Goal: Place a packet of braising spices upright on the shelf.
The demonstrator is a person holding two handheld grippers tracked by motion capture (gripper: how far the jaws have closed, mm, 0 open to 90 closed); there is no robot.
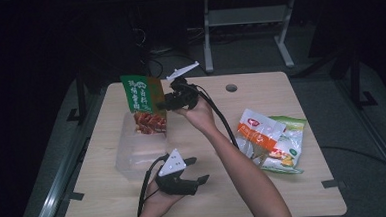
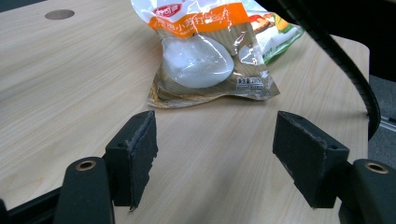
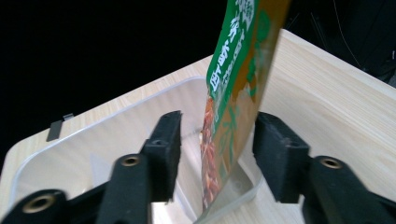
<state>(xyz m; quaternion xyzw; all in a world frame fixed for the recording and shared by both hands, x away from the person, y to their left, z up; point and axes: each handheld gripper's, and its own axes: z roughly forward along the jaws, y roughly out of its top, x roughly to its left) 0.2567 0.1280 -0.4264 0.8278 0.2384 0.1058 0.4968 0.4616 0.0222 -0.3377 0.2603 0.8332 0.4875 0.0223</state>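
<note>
1. While the green-and-orange foil snack pouch (image 3: 233,116) stands upright in the clear plastic tub (image 1: 133,151), the right gripper (image 3: 217,149) has jaws parted around it, pads clear.
2. Left gripper (image 2: 215,154), jaws wide and empty, faces the orange-banded clear bun packet (image 2: 205,56) lying ahead on the worktop (image 2: 70,84).

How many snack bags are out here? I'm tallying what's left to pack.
3: a green bag standing in the clear bin, plus an orange bag overlapping a light green bag at the table's right. More could hide underneath.
</note>
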